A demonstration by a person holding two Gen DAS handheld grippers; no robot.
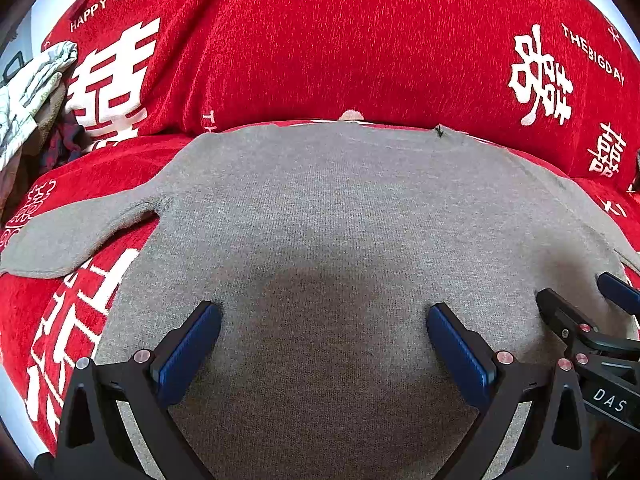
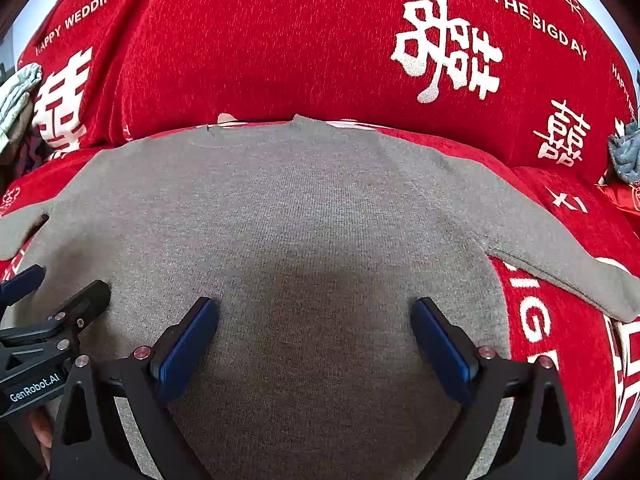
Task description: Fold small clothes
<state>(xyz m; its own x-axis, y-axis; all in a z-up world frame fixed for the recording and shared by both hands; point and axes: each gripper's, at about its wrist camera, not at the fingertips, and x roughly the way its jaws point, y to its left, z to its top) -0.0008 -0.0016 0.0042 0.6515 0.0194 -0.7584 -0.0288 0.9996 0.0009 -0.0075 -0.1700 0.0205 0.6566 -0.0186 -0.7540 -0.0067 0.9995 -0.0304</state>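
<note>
A small grey knit sweater lies flat on a red sofa cover, neckline away from me, its left sleeve spread to the left. In the right wrist view the sweater fills the middle and its right sleeve spreads to the right. My left gripper is open and empty, just above the sweater's lower body. My right gripper is open and empty too, beside it over the same area. Each gripper shows at the edge of the other's view: the right one, the left one.
The red cover with white characters drapes over the sofa seat and backrest. A pile of other clothes lies at the far left. A grey-blue cloth lies at the far right by the backrest.
</note>
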